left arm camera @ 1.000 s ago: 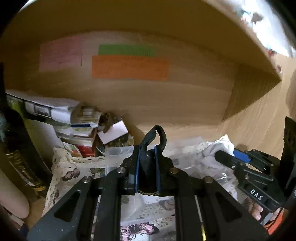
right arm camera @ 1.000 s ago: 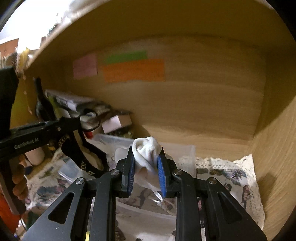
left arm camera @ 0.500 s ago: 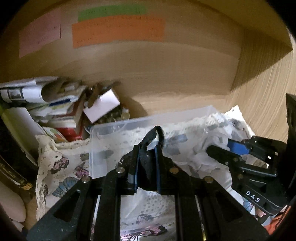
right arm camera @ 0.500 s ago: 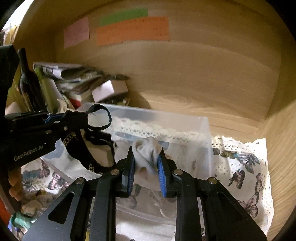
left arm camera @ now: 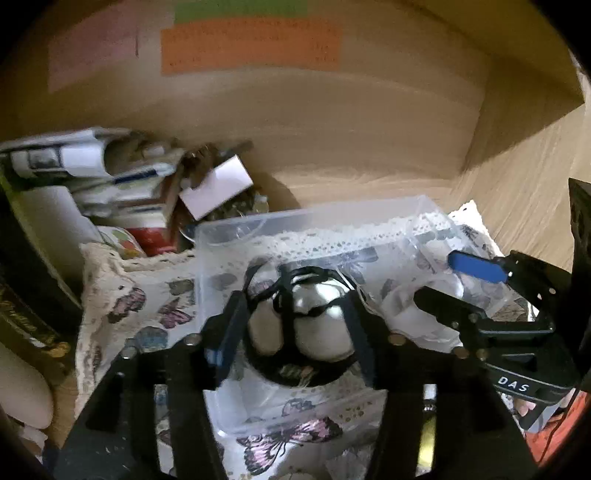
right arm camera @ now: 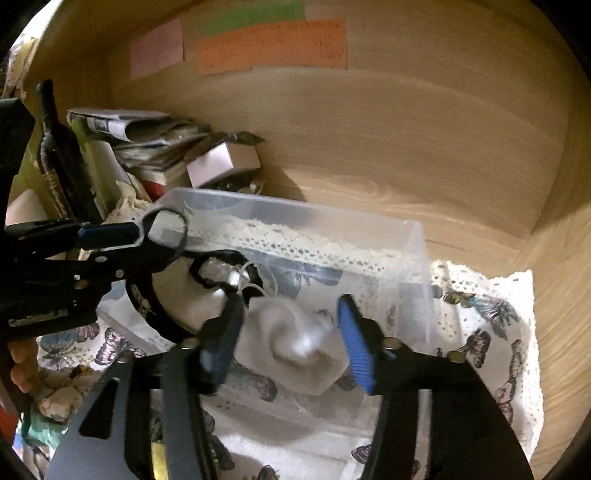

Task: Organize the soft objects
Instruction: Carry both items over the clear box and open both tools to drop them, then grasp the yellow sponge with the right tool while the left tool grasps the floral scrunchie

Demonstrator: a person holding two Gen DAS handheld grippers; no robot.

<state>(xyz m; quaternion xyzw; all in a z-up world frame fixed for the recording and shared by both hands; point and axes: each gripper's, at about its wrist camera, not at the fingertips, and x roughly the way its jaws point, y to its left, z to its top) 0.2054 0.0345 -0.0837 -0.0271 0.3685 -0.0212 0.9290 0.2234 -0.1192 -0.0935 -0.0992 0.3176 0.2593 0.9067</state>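
A wooden shelf (right arm camera: 406,147) holds my clear bin (right arm camera: 417,258). My left gripper (left arm camera: 291,317) and right gripper (right arm camera: 291,332) hang spread above it; the black garment (left arm camera: 295,295) and white cloth (right arm camera: 295,343) lie inside, directly between each one's fingers.

Clear bin (right arm camera: 417,258) open on top; clutter pile (right arm camera: 155,147) & bottle (right arm camera: 59,158) crowd left, right side seems free

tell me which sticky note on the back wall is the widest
The orange note, a long strip below the shorter green note; the pink note to their left is narrowest.
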